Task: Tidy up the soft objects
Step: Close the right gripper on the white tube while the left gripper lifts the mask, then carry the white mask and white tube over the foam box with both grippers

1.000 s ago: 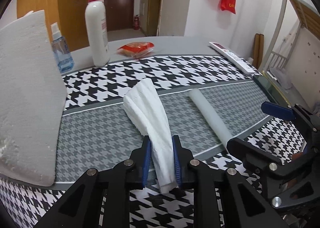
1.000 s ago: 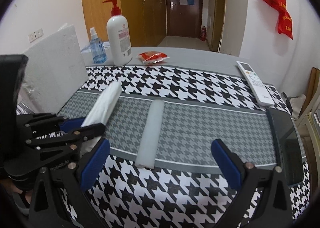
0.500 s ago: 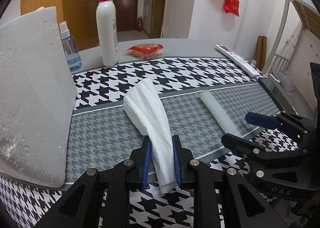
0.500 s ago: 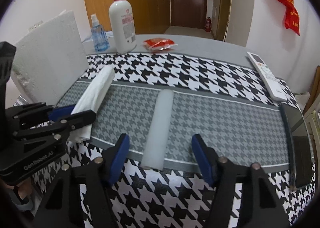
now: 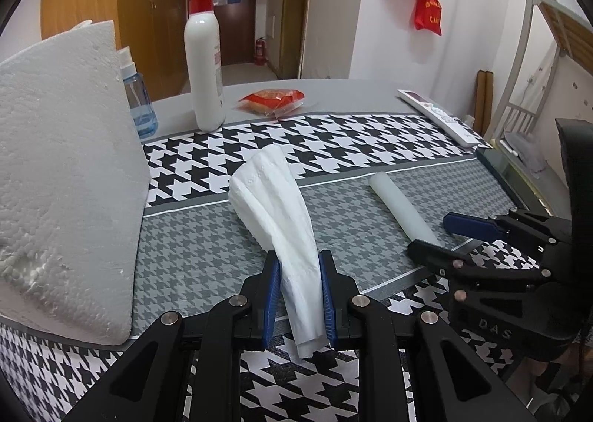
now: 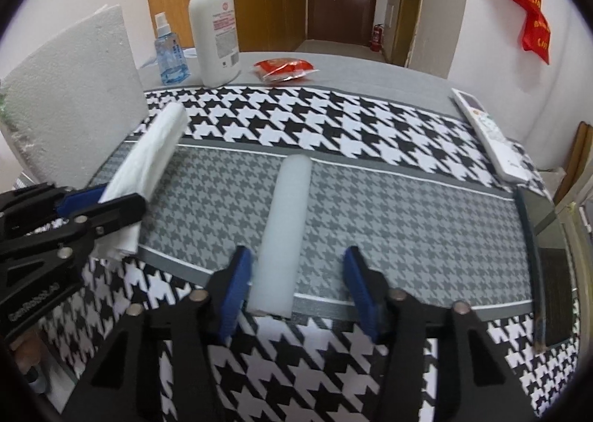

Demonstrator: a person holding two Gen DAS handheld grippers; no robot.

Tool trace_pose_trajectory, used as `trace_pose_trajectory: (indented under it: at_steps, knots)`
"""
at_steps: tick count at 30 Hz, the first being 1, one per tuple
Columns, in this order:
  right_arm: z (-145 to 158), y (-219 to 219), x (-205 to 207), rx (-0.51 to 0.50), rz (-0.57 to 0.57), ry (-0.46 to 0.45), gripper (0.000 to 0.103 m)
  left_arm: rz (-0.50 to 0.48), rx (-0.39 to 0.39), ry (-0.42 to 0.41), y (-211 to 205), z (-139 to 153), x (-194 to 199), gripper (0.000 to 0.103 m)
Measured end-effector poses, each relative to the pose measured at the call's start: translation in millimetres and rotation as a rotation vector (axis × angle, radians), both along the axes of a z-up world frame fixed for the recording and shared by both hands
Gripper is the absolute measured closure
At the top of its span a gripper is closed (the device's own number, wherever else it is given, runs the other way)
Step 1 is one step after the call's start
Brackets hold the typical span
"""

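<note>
Houndstooth-patterned tablecloth (image 5: pixel 333 140) supports both items. My left gripper (image 5: pixel 298 283) clamps the folded white paper towel (image 5: pixel 278 207); my right gripper (image 6: pixel 296 285) straddles the pale translucent foam cylinder (image 6: pixel 285 222), apparently not yet pinched.

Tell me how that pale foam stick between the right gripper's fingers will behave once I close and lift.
The foam stick looks soft, so the right gripper, open around its near end, will probably dent it. Held at one end, the long far part may sag. It looks light and rounded, so it could roll on the houndstooth cloth if nudged.
</note>
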State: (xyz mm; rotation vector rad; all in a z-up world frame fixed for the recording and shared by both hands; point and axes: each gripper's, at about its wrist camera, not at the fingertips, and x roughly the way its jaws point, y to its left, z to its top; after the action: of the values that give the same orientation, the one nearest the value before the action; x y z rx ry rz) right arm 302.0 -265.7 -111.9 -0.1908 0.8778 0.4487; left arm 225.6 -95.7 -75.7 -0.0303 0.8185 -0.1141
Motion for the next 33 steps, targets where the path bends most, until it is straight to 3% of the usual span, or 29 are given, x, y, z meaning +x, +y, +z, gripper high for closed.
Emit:
trace_pose_trajectory:
  at_steps: [5, 7, 8, 21, 33]
  knots:
    - [-1, 2, 1, 0.001, 0.008, -0.003, 0.056, 0.000, 0.003, -0.018, 1, 4, -4, 0.081]
    - [0, 2, 0, 0.022, 0.015, 0.002, 0.077, -0.002, 0.003, -0.025, 1, 5, -6, 0.081]
    - [0, 2, 0, 0.056, 0.037, 0.015, 0.079, -0.003, 0.000, -0.028, 2, 6, -7, 0.081]
    - [10, -11, -12, 0.130, 0.012, -0.008, 0.083, 0.006, 0.014, -0.076, 8, 18, -24, 0.081]
    - [41, -16, -44, 0.199, 0.021, -0.106, 0.084, -0.030, 0.016, -0.157, 8, 40, -42, 0.081]
